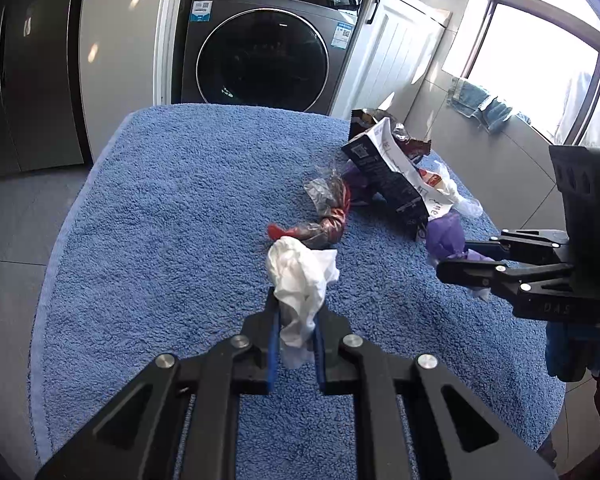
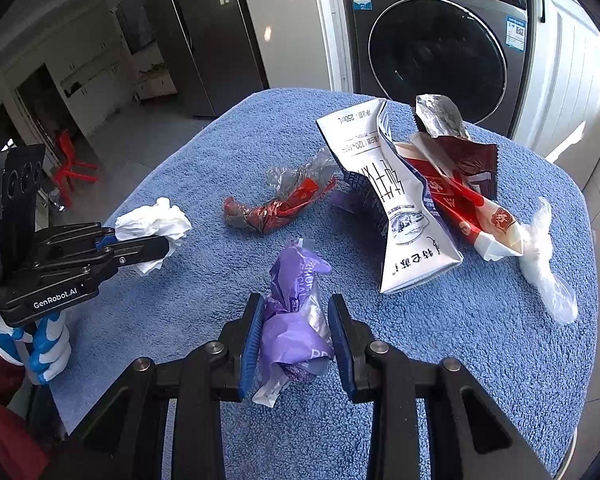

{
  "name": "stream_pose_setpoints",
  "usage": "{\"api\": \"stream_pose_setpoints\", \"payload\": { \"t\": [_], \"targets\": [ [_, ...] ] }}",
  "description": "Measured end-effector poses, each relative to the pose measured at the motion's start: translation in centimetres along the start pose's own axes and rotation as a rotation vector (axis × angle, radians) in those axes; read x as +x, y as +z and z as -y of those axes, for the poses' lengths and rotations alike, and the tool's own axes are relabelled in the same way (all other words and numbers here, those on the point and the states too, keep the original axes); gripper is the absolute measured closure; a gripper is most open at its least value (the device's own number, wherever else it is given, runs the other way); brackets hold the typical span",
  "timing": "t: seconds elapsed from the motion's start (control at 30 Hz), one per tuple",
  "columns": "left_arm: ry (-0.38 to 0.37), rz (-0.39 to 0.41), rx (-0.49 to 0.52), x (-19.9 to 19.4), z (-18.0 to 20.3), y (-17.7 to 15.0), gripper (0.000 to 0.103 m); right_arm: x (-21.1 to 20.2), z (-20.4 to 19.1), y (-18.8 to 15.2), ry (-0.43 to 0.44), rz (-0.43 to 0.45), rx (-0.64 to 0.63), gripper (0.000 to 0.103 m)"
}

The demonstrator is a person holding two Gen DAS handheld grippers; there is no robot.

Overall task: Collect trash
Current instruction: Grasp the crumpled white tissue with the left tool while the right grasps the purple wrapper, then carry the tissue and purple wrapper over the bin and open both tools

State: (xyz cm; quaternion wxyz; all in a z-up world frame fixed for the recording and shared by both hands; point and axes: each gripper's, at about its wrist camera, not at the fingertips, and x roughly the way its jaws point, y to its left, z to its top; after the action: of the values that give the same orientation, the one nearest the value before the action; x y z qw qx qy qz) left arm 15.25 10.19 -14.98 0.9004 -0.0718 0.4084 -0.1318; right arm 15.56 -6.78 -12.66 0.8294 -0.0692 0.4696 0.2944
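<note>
Two grippers over blue towel [image 2: 480, 340] on tabletop; left gripper [image 1: 296, 312] fingers clamped on white tissue [image 1: 300, 276], right gripper [image 2: 296, 340] fingers closing against purple wrapper [image 2: 296, 320]; loose trash: one twisted red-and-clear wrapper [image 2: 278, 204], one flattened milk carton [image 2: 396, 208] marked "250mL", one red-white paper pouch [image 2: 464, 204], one brown foil packet [image 2: 460, 148], one clear plastic bag [image 2: 548, 264]; pile crowds far right edge, near and left towel free; "GenRobot.AI" on left gripper; washer [image 1: 268, 40] reads "Haier".

A home laundry corner: a front-loading washing machine [image 1: 262, 46] beside white cabinets [image 1: 396, 52] and a fridge [image 2: 204, 36].
</note>
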Motion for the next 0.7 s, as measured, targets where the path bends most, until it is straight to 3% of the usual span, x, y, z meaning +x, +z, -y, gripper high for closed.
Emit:
{"api": "stream_pose_setpoints", "payload": {
  "t": [0.3, 0.7],
  "targets": [
    [-0.041, 0.0, 0.087, -1.3, 5.0, -0.7, 0.09, -6.1, 2.9, -4.4, -0.077, 0.096, 0.13, 0.072],
    [-0.16, -0.01, 0.282, -0.3, 16.3, 0.9, 0.09, -16.8, 10.9, -11.6, -0.278, 0.237, 0.36, 0.072]
  ]
}}
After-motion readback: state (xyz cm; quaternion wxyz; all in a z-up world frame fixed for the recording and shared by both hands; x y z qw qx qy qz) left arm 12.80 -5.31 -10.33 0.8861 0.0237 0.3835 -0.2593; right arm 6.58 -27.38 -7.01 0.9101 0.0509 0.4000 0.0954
